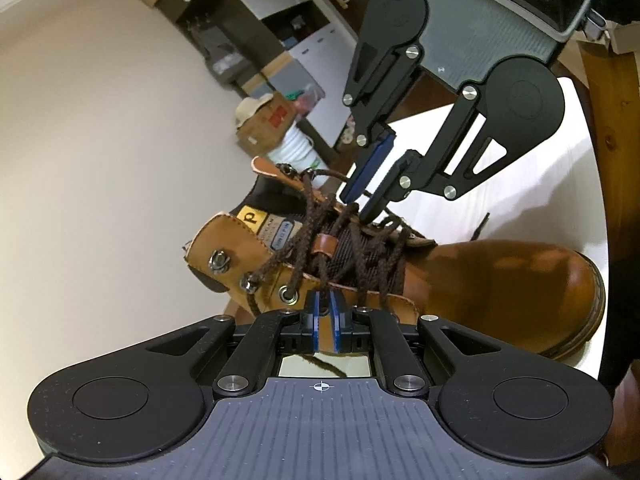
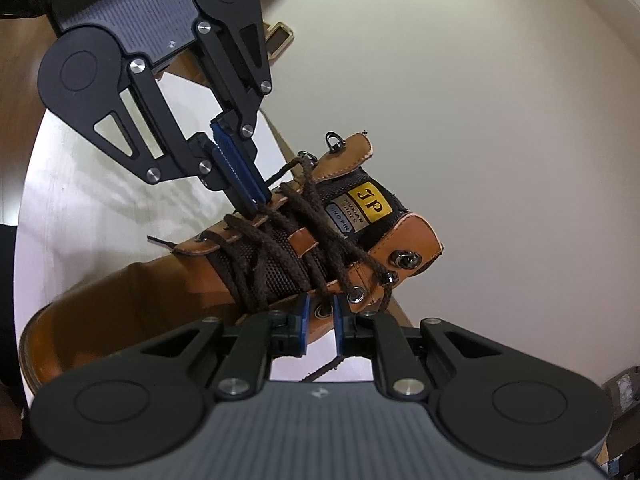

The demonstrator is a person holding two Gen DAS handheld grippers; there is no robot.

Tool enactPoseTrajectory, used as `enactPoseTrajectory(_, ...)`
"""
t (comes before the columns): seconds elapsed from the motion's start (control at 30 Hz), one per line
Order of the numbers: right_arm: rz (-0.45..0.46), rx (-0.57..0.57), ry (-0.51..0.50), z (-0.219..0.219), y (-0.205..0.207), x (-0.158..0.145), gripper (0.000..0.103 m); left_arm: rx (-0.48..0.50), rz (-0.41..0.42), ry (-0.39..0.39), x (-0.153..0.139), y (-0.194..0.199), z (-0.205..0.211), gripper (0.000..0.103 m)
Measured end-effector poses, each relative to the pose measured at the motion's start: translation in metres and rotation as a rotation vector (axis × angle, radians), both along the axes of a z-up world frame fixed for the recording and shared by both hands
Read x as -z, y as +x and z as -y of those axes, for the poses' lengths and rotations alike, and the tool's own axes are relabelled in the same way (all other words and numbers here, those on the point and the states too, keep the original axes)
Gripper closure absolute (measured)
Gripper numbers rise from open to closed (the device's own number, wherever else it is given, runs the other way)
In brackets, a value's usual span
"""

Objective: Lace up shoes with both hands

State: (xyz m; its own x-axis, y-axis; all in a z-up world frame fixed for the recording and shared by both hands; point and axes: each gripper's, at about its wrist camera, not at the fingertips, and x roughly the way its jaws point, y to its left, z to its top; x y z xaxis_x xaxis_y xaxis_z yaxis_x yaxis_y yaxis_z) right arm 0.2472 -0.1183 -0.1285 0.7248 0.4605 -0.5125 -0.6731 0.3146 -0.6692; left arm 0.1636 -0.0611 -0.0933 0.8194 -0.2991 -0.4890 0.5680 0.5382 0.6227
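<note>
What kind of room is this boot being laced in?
Probably a spare room or storeroom in a home rather than a workshop. The tan boot sits on a white table by a plain wall, and behind it cardboard boxes and a white bucket are stacked beside grey cabinets.

I count one tan boot [image 1: 500, 276] on one white table [image 1: 552, 184], threaded with one brown lace [image 1: 352, 248]. Two grippers: my left gripper [image 1: 325, 312] and my right gripper [image 2: 318, 320]. Background: one cardboard box [image 1: 266, 124] and one white bucket [image 1: 292, 150].
</note>
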Motion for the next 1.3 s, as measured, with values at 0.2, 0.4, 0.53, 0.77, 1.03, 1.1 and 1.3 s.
enactPoseTrajectory(0.2,-0.070,0.018,-0.003,-0.004,0.006,-0.011,0.099,-0.010,-0.015,-0.008,-0.001,0.002,0.001,0.098)
enactPoseTrajectory(0.4,-0.075,0.037,0.046,0.000,0.002,-0.013,0.101,-0.026,0.018,-0.068,-0.001,-0.008,0.000,0.101)
enactPoseTrajectory(0.53,-0.061,-0.039,0.024,-0.010,-0.027,-0.019,0.101,0.010,0.014,-0.112,-0.012,-0.022,0.003,0.101)
enactPoseTrajectory(0.77,-0.090,-0.026,0.065,0.006,-0.032,-0.026,0.092,0.001,0.006,-0.123,-0.020,-0.028,-0.013,0.096)
enactPoseTrajectory(1.03,0.011,0.056,0.065,0.014,-0.014,-0.023,0.089,-0.038,0.052,-0.054,-0.014,-0.015,-0.019,0.096)
enactPoseTrajectory(1.1,0.038,0.037,0.049,0.009,-0.016,-0.018,0.089,-0.022,0.057,-0.034,-0.009,-0.013,-0.015,0.096)
enactPoseTrajectory(1.3,0.053,0.011,0.023,0.006,-0.020,-0.016,0.090,-0.006,0.094,0.018,-0.005,-0.015,-0.012,0.096)
